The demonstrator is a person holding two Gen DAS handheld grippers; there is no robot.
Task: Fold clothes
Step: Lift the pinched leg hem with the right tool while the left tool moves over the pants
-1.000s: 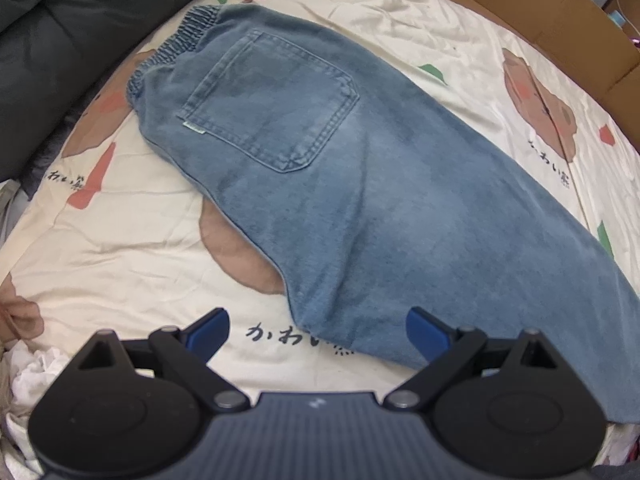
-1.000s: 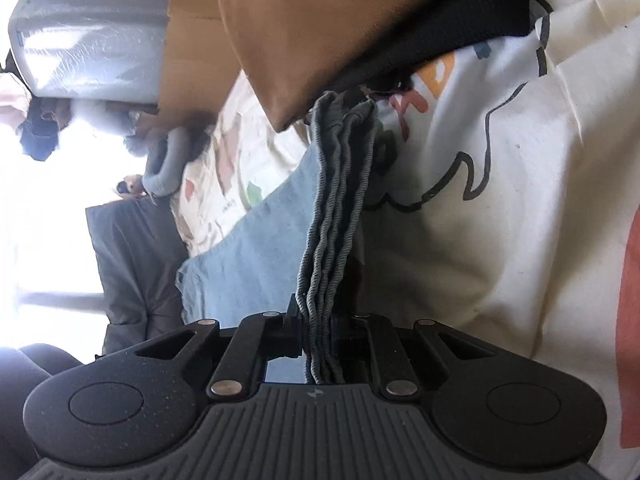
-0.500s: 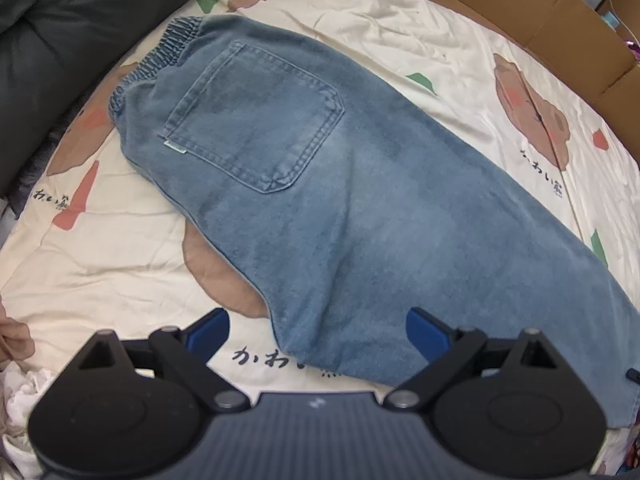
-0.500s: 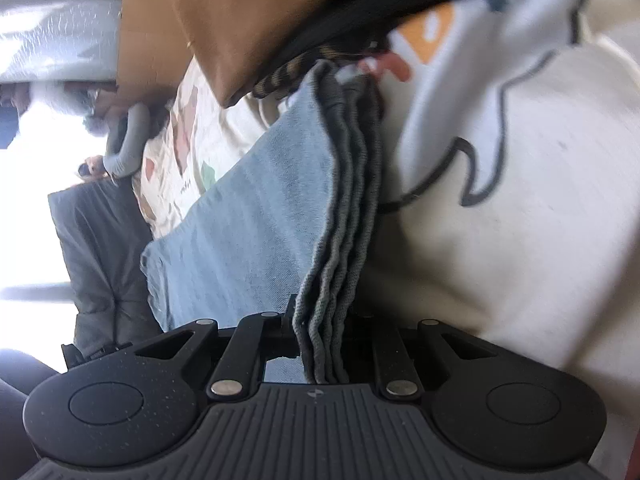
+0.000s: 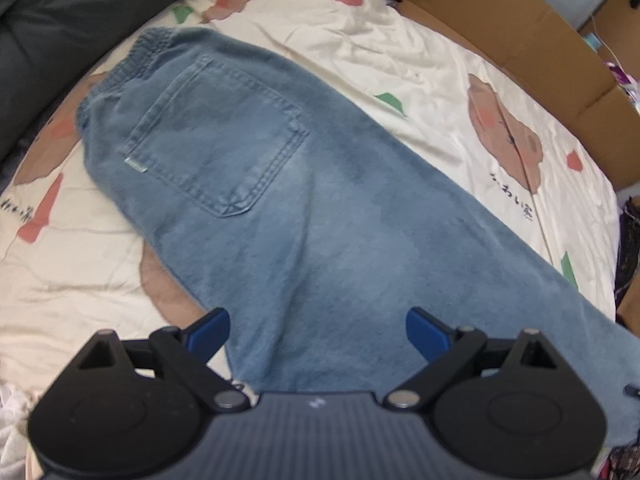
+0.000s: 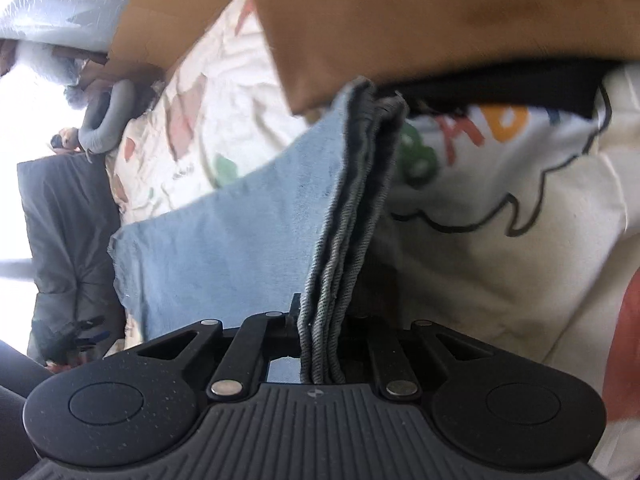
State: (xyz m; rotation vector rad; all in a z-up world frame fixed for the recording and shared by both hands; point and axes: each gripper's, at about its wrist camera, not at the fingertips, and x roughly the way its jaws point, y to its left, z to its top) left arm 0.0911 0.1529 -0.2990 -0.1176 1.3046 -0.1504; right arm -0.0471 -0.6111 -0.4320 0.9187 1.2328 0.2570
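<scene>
the left gripper [image 5: 318, 330] hangs over the near edge of the blue jeans [image 5: 304, 216], its blue fingertips [image 5: 208, 330] spread wide with denim below them and nothing pinched. the jeans lie flat on the patterned bedsheet [image 5: 420, 52], waistband at the far left and legs running to the near right. the right gripper [image 6: 320, 344] has just been closing and is clamped on the stacked hem edges of the jeans [image 6: 340, 240], which stand up between its jaws.

Jeans [image 5: 320, 216] hem beyond frame edge
</scene>
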